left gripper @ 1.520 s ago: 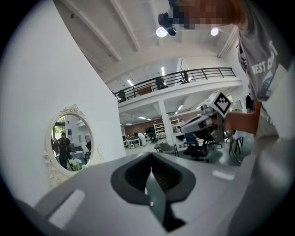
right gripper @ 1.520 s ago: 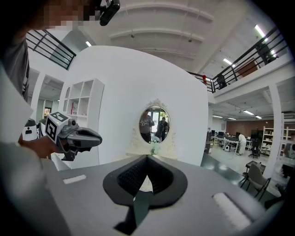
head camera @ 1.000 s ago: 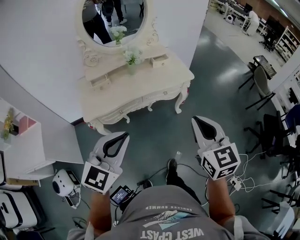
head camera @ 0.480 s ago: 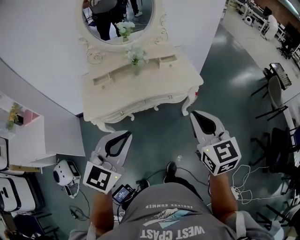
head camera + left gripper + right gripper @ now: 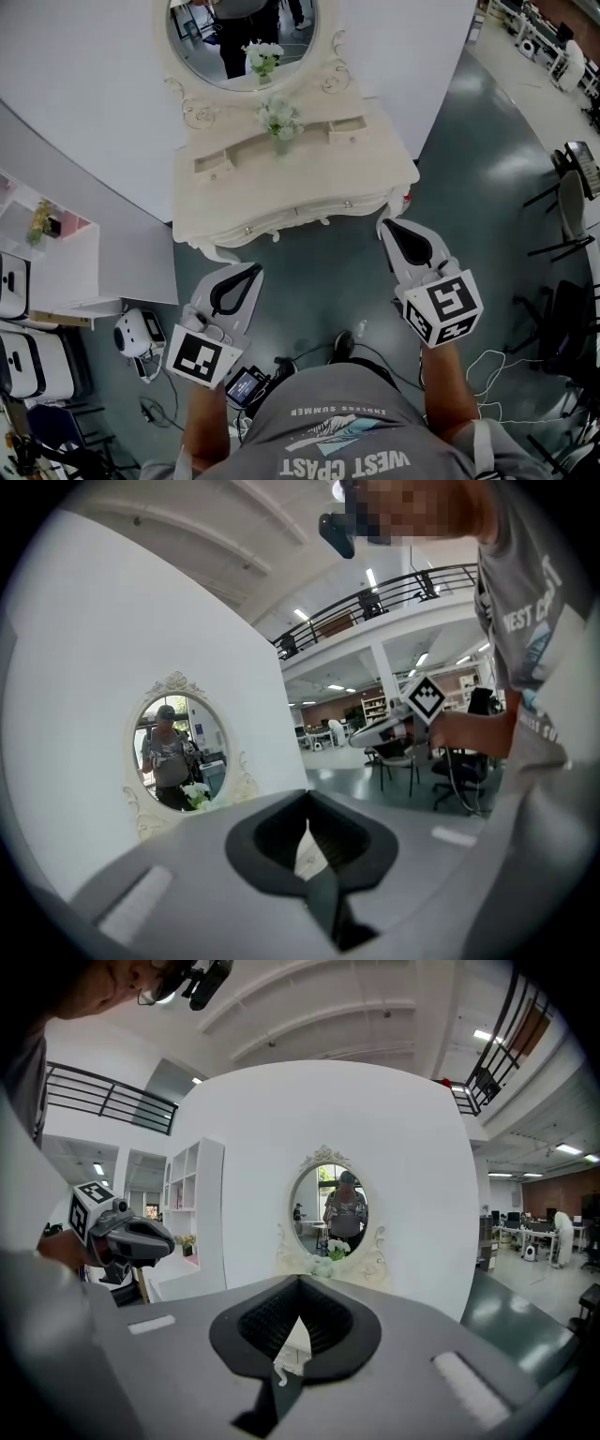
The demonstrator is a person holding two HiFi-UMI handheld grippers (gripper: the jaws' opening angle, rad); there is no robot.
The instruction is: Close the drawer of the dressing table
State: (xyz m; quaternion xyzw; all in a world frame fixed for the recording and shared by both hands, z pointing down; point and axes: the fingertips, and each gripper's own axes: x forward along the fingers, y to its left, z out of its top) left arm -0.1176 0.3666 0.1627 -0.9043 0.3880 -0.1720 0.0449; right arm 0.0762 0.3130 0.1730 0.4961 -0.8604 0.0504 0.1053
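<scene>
The cream dressing table [image 5: 291,183] stands against the white wall under its oval mirror [image 5: 242,37], with a vase of white flowers [image 5: 278,120] on it. Two small drawers sit on its raised back shelf: the left one [image 5: 214,161] looks pulled out a little, and the right one [image 5: 347,129] is beside the vase. The front drawers carry small knobs [image 5: 347,203]. My left gripper [image 5: 251,270] hangs shut and empty over the floor, short of the table's front. My right gripper [image 5: 386,225] is shut and empty near the front right leg. Both gripper views face the mirror [image 5: 330,1208].
A white shelf unit [image 5: 56,272] stands at the left with a white device [image 5: 131,337] on the floor beside it. Cables [image 5: 487,361] trail on the grey floor at the right, and office chairs [image 5: 572,197] stand further right.
The person has walked towards the dressing table, which now sits lower and closer in the head view. Both grippers moved forward with them and stayed shut.
</scene>
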